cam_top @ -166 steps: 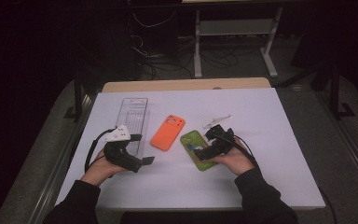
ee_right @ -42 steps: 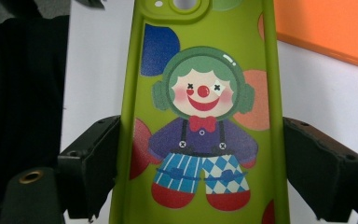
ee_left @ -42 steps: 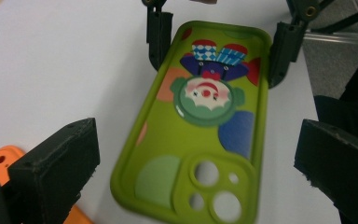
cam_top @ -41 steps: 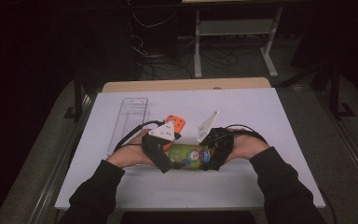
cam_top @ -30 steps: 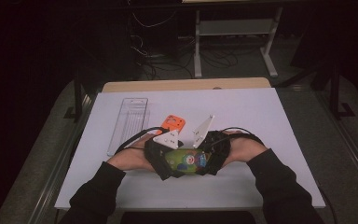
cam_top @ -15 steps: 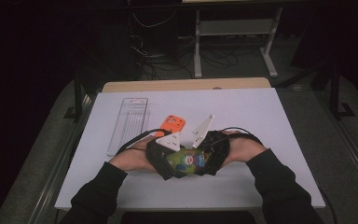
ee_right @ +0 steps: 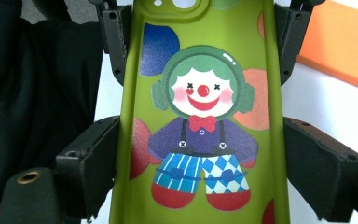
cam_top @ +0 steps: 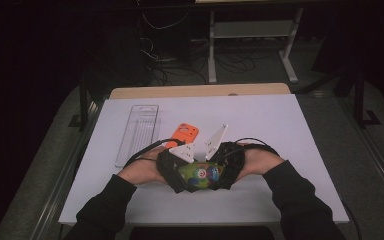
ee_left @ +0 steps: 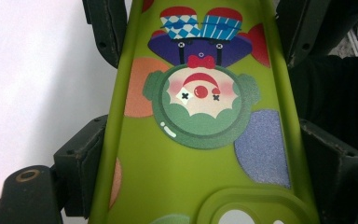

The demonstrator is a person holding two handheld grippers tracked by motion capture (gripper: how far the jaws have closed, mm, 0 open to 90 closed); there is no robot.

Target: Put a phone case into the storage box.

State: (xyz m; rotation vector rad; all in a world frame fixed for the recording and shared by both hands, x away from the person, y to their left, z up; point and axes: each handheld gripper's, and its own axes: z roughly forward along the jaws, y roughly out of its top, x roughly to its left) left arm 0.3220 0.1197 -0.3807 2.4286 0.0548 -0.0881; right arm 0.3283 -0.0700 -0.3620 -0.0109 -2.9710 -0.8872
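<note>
The green phone case [cam_top: 199, 175] is now held between both grippers above the near middle of the table [cam_top: 300, 120]; a few seconds earlier it was carried by the right gripper [cam_top: 224, 172] alone. The jaws of the left gripper [cam_top: 176, 172] have just been closing onto the case's long edges, and contact is seen on both sides; the right jaws are clamped on the opposite end. A two-ended hold is judged secured. Counted: two phone cases, one green and one orange phone case [cam_top: 184, 135]; one clear tray [cam_top: 139, 132]; two grippers.

left gripper [cam_top: 177, 175] brought over from the left, jaws just closing on green phone case [cam_top: 200, 175]
</note>
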